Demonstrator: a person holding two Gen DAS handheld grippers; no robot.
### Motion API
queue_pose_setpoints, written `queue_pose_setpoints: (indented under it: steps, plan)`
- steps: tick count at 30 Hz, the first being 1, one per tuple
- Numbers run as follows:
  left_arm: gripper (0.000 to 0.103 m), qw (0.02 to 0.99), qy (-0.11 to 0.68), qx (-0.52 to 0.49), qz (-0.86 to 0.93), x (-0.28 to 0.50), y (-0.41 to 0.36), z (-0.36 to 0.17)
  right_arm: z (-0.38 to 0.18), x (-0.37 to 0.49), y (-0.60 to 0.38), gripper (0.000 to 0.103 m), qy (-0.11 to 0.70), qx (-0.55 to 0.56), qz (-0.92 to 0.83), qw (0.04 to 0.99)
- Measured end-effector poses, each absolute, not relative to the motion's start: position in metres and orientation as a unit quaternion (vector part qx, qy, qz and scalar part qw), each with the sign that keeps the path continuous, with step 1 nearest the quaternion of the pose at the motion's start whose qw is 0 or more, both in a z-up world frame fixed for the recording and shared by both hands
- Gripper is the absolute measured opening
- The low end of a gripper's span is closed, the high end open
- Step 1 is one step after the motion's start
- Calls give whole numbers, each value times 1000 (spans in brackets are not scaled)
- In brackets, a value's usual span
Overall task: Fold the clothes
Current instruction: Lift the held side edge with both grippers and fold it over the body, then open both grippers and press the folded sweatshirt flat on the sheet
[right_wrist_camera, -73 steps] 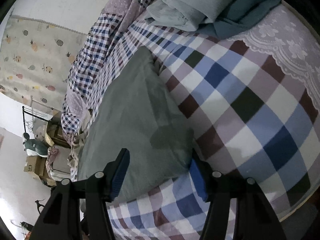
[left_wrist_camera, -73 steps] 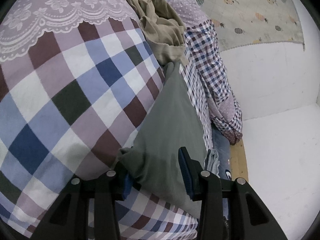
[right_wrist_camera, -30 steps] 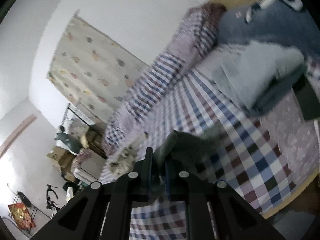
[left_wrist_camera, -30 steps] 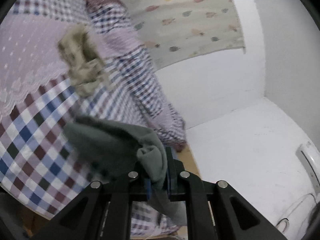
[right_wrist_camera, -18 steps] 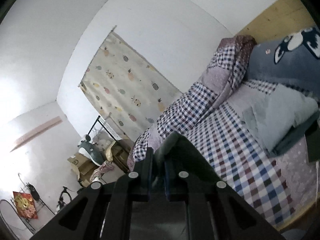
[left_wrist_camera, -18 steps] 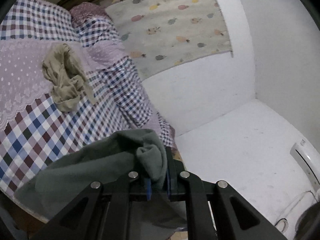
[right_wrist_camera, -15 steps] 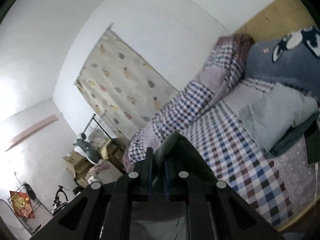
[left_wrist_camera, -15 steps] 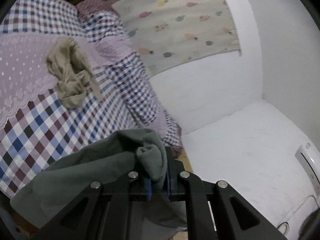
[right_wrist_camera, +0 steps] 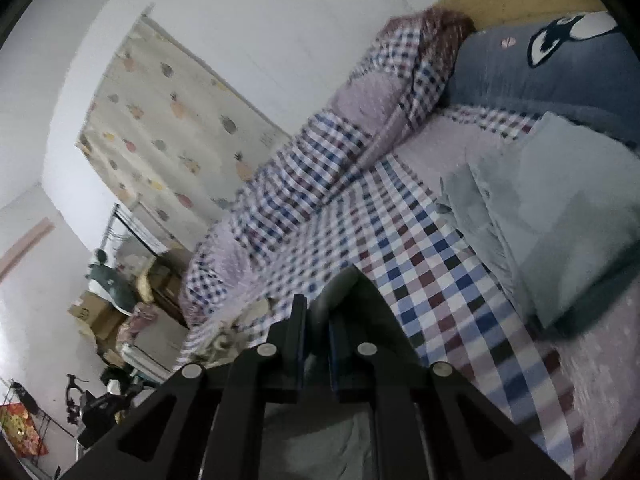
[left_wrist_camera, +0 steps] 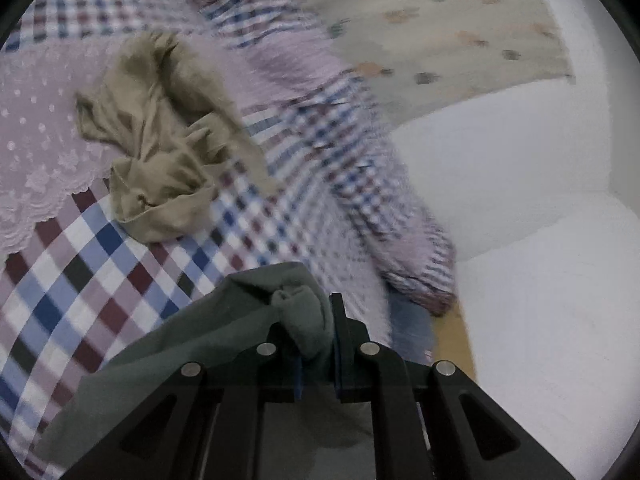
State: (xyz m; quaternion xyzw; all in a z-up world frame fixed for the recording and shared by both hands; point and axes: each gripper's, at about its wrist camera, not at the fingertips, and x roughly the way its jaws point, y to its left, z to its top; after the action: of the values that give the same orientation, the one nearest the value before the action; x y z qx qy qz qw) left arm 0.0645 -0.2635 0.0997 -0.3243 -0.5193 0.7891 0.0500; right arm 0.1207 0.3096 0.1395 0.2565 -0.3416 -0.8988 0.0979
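A dark green garment hangs above the checked bedspread, held by both grippers. My left gripper is shut on a bunched corner of it, and the cloth drapes down to the left. In the right wrist view my right gripper is shut on another edge of the green garment, which folds over the right finger. A crumpled tan garment lies on the bed beyond the left gripper.
A rolled checked quilt runs along the wall side of the bed. Folded grey and teal clothes lie stacked at the right, next to a blue cushion. A fruit-print curtain and cluttered boxes stand beyond.
Both grippers have swung back down toward the bed with the green garment still held. The bedspread and tan garment now look closer in the left view.
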Motion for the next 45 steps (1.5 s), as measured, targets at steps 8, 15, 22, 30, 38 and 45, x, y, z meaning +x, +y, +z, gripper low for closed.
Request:
queue_pose_setpoints:
  steps: [8, 15, 22, 30, 38, 45]
  plan:
    - [12, -37, -493, -405, 769, -26, -265, 17, 56, -10, 306, 8, -327, 376, -866, 48]
    - [69, -40, -488, -366, 792, -27, -279, 14, -12, -63, 317, 13, -365, 439, -821, 17]
    - [82, -35, -476, -299, 826, 23, -314, 51, 15, -31, 332, 88, -368, 346, -863, -3]
    - [84, -21, -431, -306, 848, 101, -303, 43, 46, 43, 302, 90, -351, 322, -878, 49]
    - [84, -1, -377, -332, 865, 170, -265, 34, 24, 136, 231, 91, -323, 344, -876, 103]
    - [84, 2, -384, -330, 863, 221, -264, 26, 30, 172, 166, 91, -152, 331, -924, 116]
